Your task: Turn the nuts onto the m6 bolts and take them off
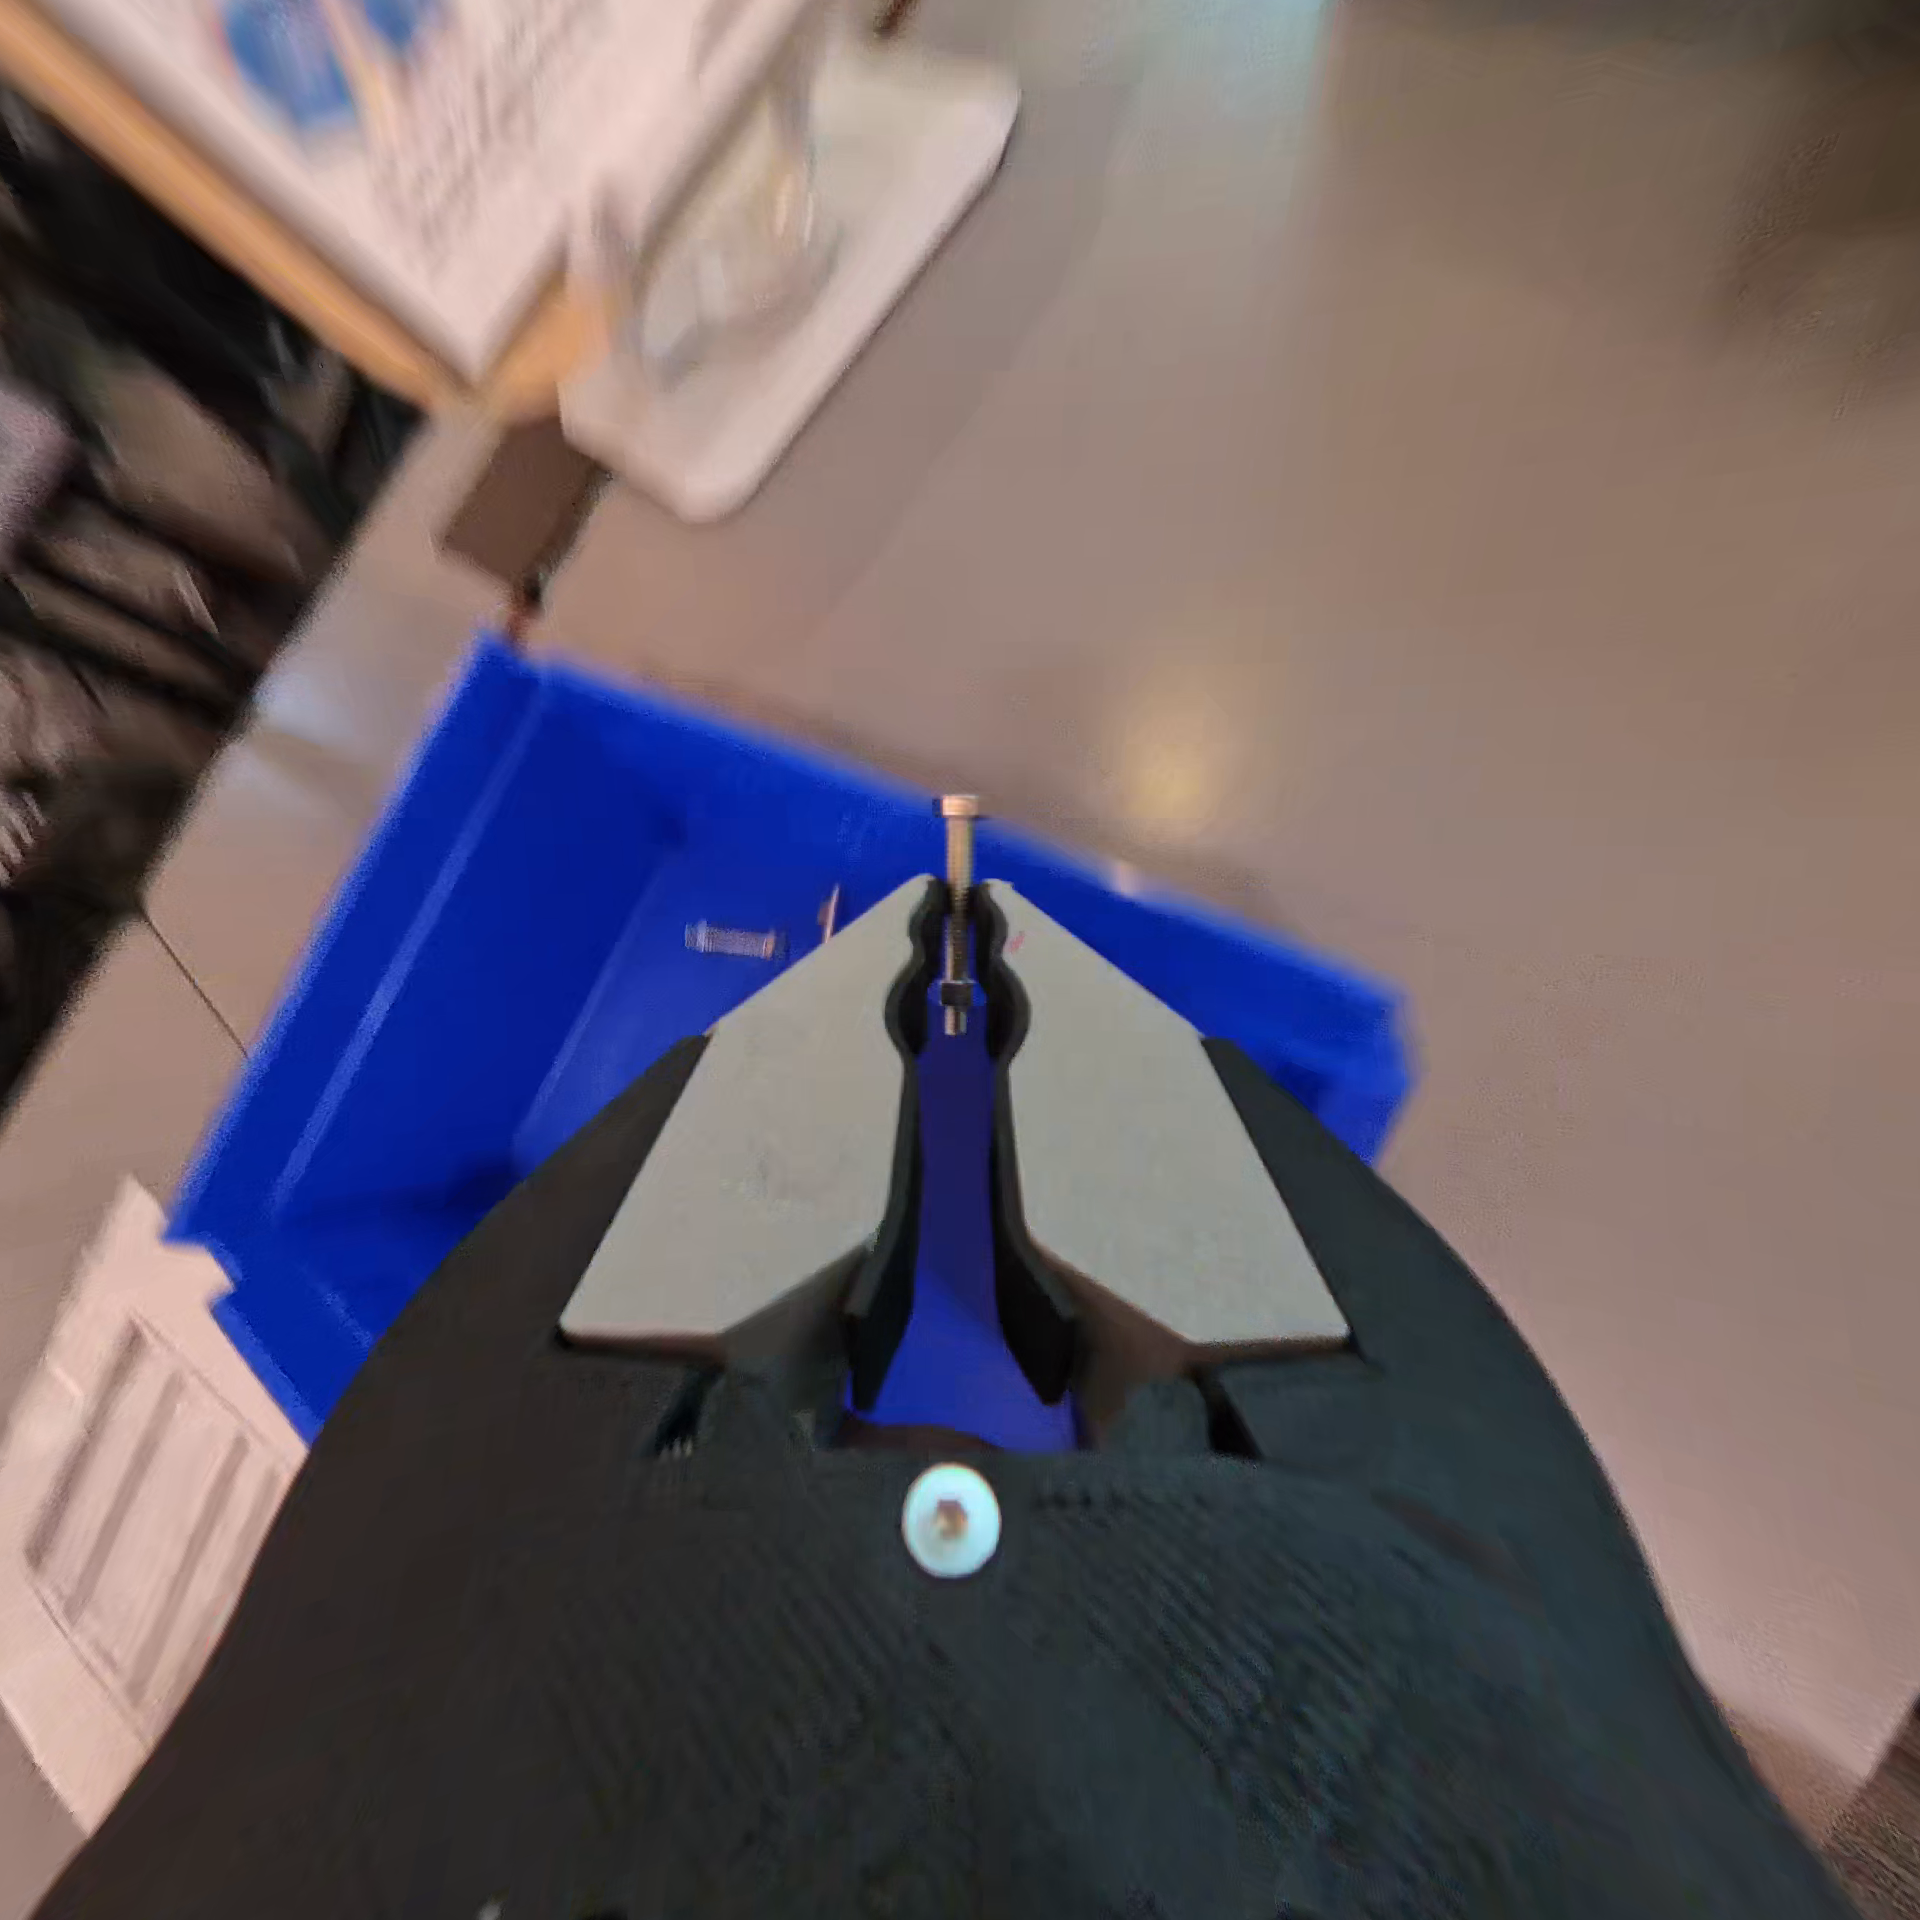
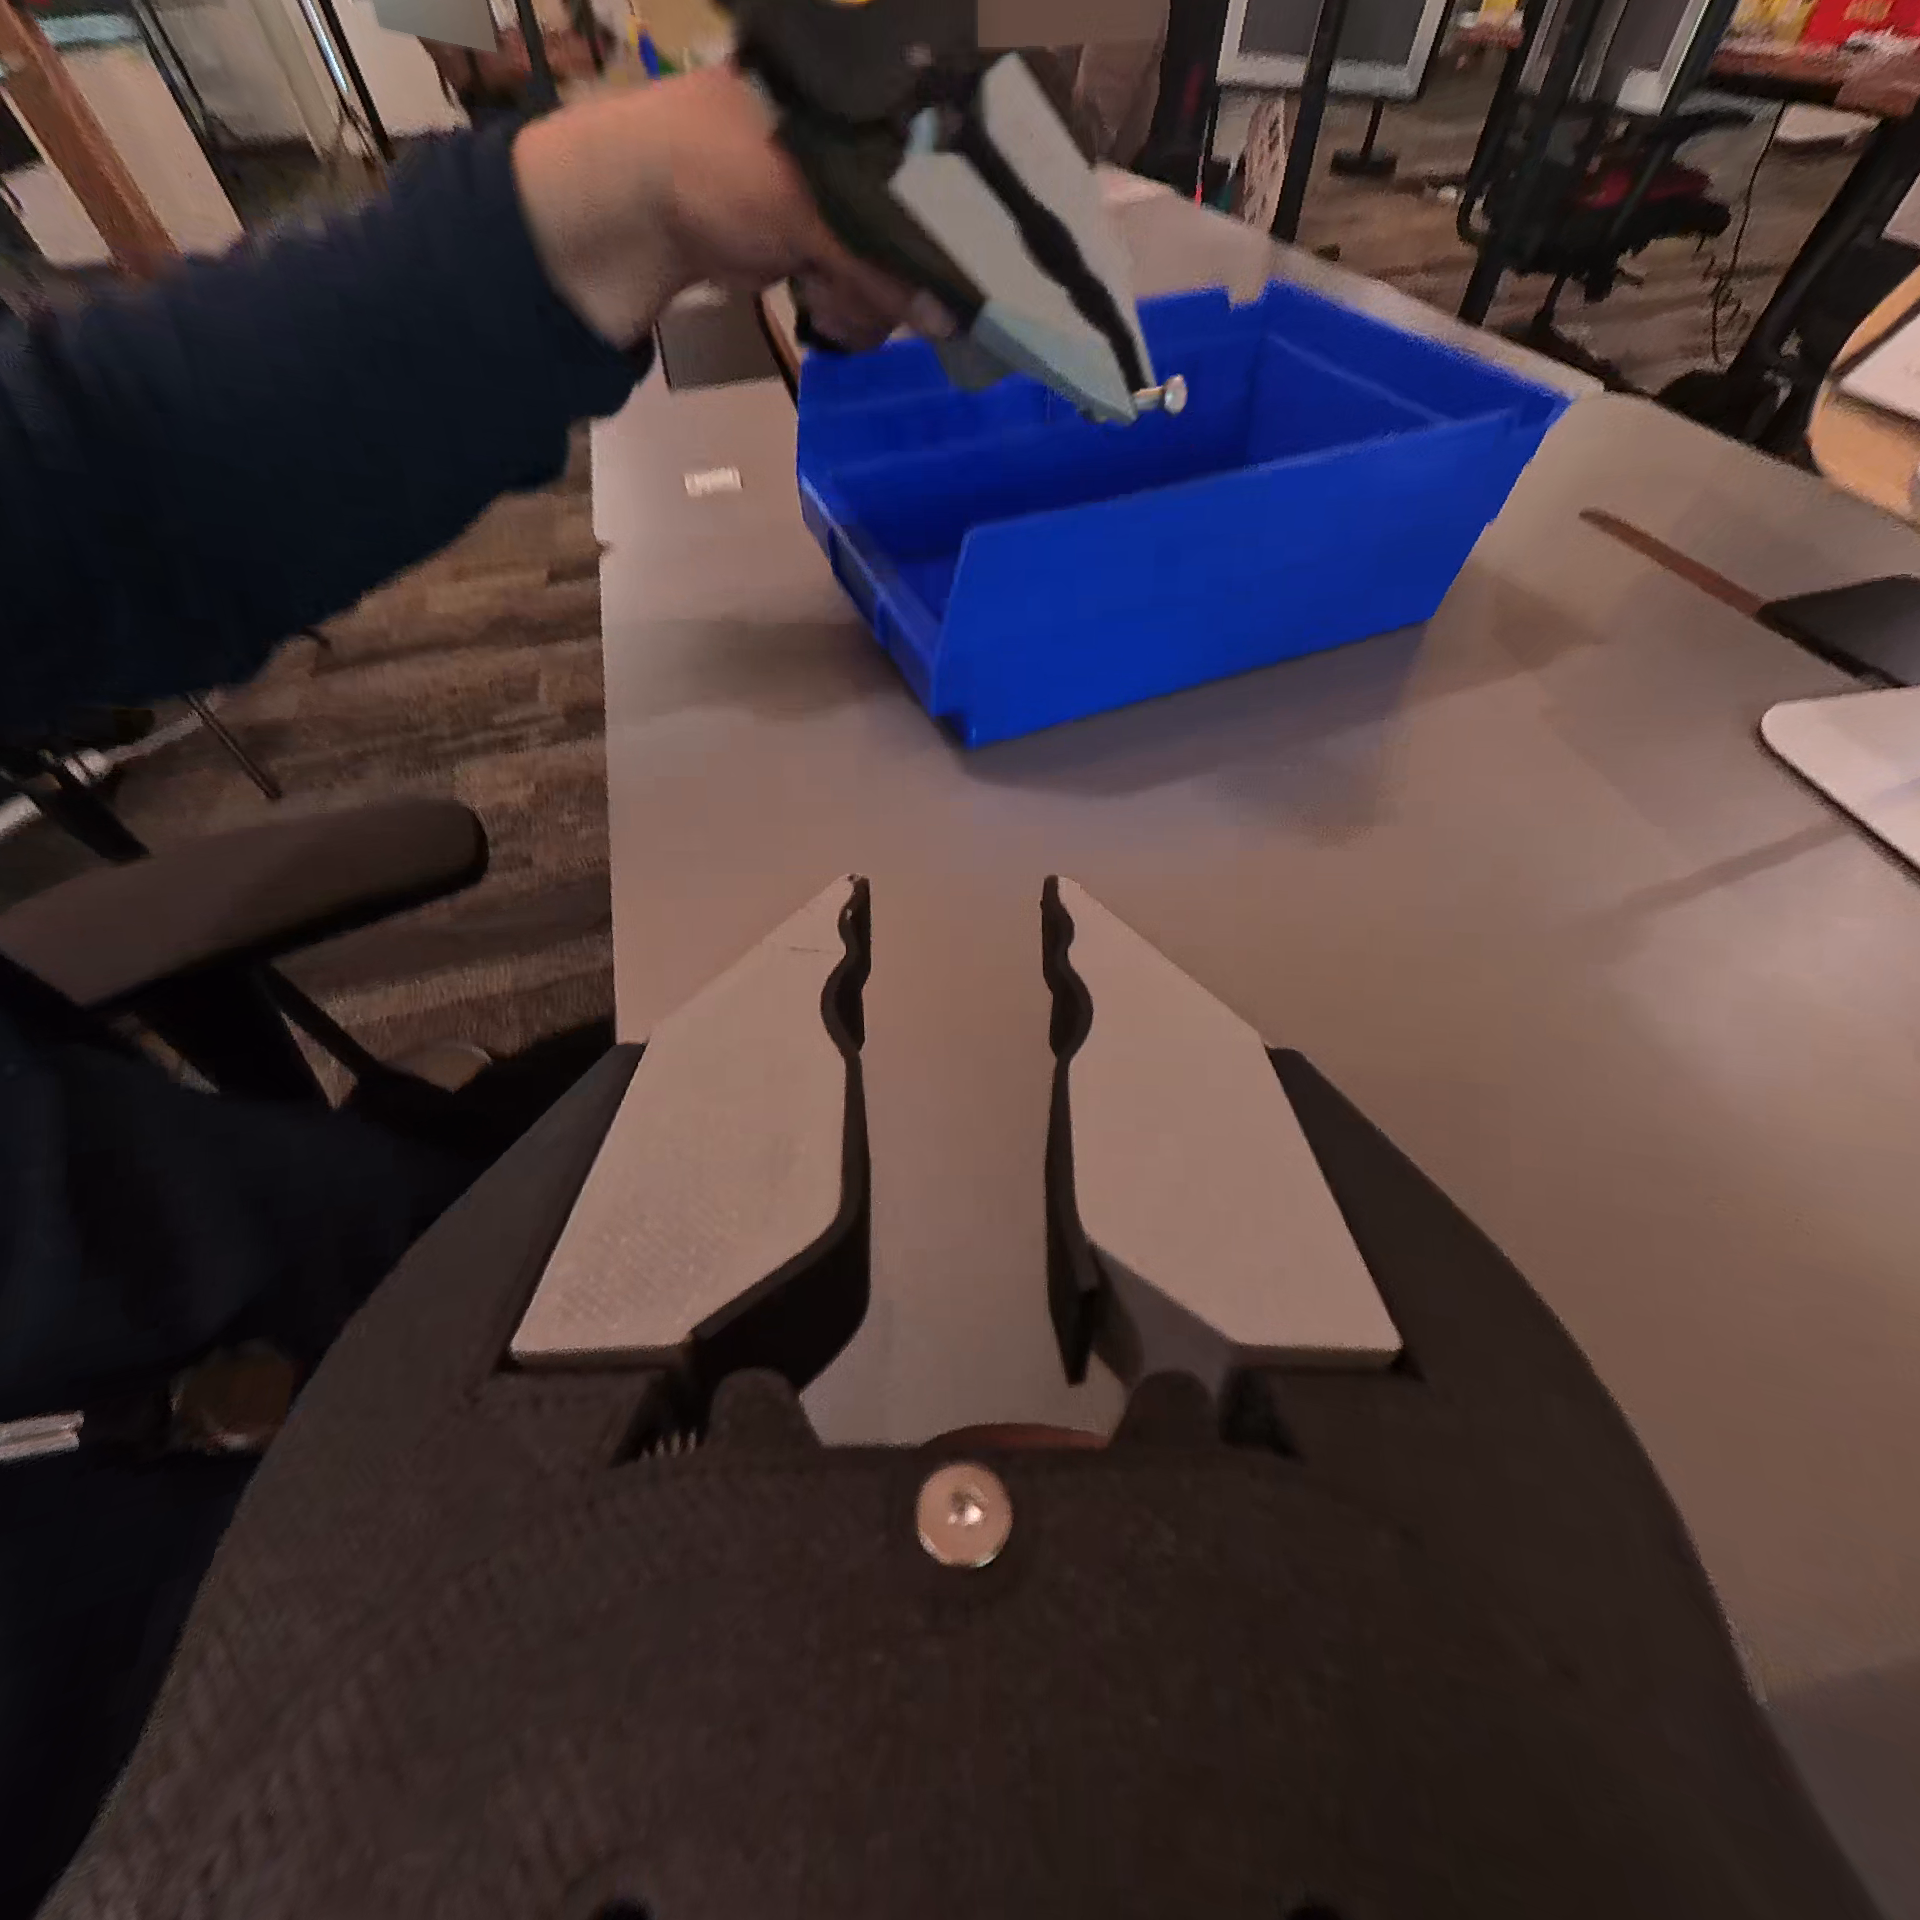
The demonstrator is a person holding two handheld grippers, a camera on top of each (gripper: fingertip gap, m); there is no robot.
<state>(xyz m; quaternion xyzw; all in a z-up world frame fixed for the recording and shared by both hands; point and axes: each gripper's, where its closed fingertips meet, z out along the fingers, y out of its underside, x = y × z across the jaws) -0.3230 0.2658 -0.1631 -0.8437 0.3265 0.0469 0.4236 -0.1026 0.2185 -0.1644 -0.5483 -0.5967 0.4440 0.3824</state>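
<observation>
A: Where is the bolt?

B: The left gripper is clamped on 1 bolt above the blue bin, a nut threaded near its end.

A: The right gripper?

B: Fingers apart, holding nothing, over the tabletop at its left edge. Another bolt lies in the bin.

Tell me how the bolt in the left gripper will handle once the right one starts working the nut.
The bolt looks like rigid metal, so it should not bend. It is thin, smooth and threaded, pinched only along its shank by the left gripper, so it may spin or slip when twisted. If dropped, its round shape would likely roll inside the blue bin, like the loose bolt lying there.
</observation>
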